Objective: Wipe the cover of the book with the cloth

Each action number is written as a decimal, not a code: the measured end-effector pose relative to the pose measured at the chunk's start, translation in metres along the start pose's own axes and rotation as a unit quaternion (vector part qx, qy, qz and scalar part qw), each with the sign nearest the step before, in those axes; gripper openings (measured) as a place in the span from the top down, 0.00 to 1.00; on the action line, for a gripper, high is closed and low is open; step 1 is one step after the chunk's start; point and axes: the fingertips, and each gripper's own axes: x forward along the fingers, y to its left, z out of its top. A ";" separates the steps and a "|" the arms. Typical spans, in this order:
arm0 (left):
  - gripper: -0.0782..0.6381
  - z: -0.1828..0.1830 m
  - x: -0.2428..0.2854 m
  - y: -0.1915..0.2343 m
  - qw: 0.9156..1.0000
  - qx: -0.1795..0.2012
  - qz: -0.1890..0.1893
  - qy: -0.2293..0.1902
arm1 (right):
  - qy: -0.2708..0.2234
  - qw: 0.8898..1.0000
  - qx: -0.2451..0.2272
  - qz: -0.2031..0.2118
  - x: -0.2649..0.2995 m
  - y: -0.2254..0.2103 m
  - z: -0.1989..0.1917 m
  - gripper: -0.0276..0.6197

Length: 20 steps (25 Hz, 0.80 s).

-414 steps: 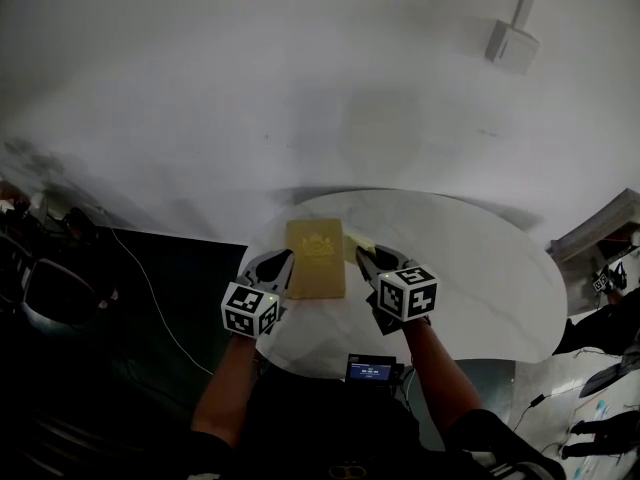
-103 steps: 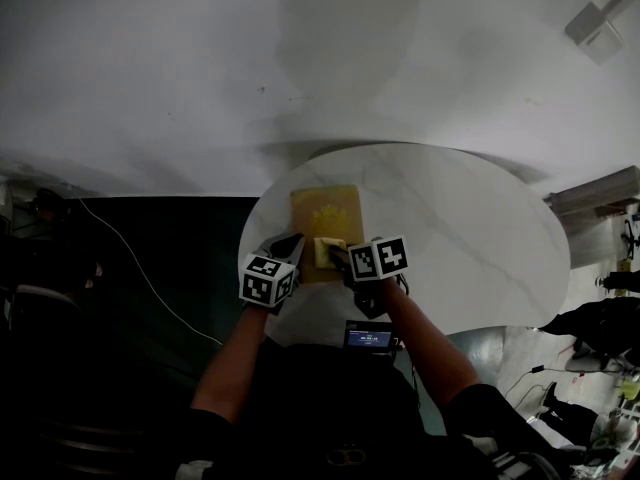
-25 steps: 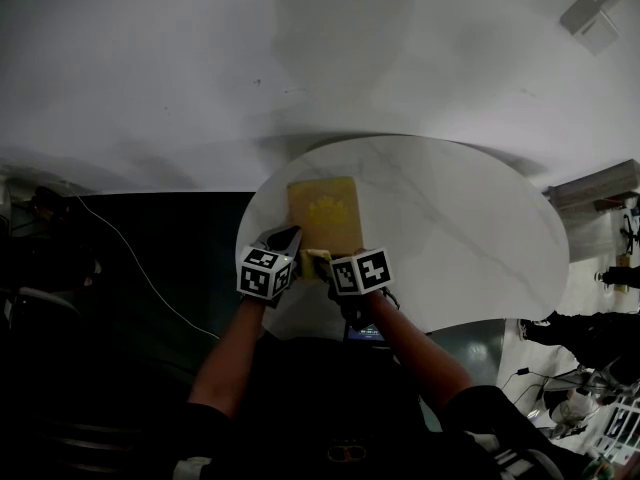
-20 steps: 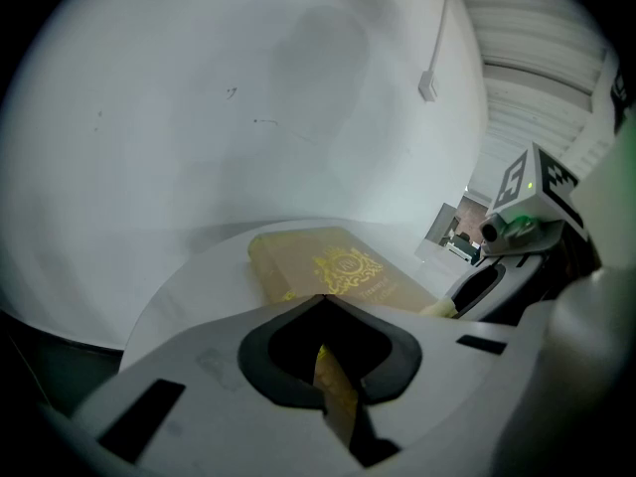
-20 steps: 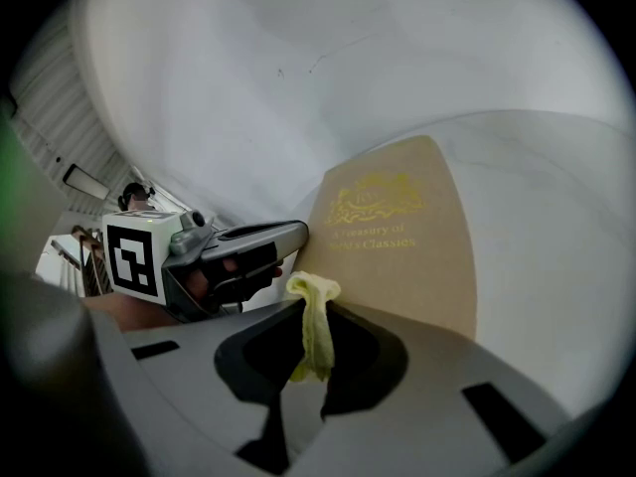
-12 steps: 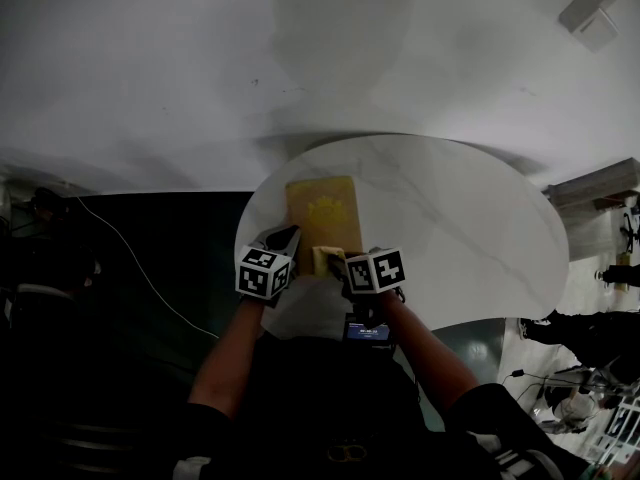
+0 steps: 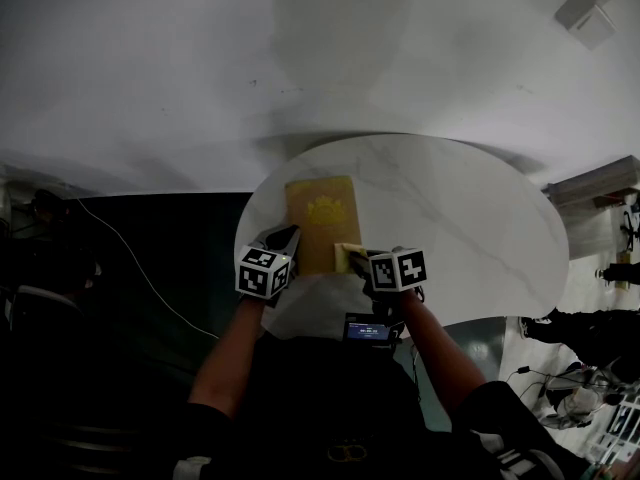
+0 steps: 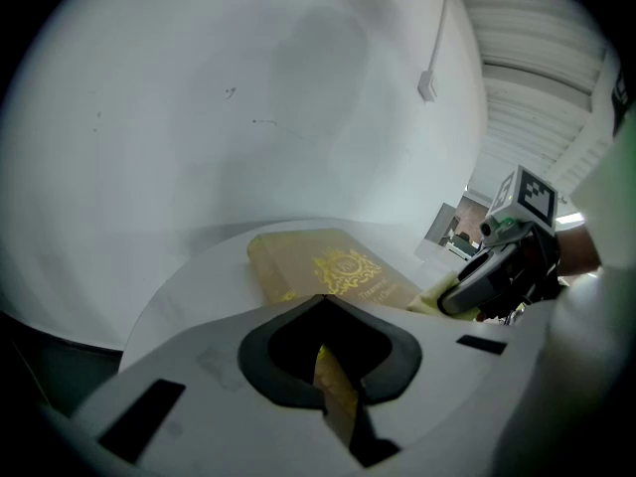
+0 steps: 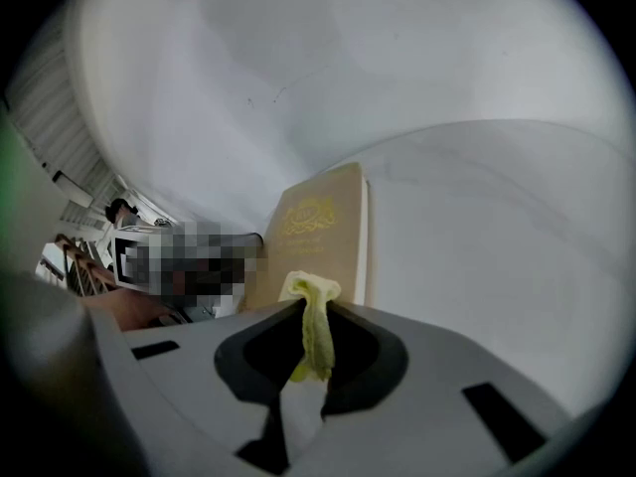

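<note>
**Figure: wiping stroke at the near right corner of the book.** The book [image 7: 322, 218] lies flat on the counter [image 7: 470, 238]. The left gripper [image 7: 281, 240] has its jaws clamped on the book's near edge. The right gripper [image 7: 360, 260] has its jaws closed on the yellow cloth [image 9: 312, 311].

A good stroke probably calls for light downward pressure and a sweep away along the cover, with the left clamp firm.

Only the left gripper view shows the clamped edge. Only the right gripper view shows the pinched fold of cloth.

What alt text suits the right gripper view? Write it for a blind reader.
The right gripper pinches a yellow cloth in its closed jaws, by the near edge of a tan book with a gold crest, flat on a white table.
</note>
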 end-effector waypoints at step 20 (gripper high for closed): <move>0.88 0.001 0.000 -0.001 1.000 0.002 0.000 0.000 | -0.017 0.999 0.033 -0.024 -0.022 -0.039 -0.001 0.82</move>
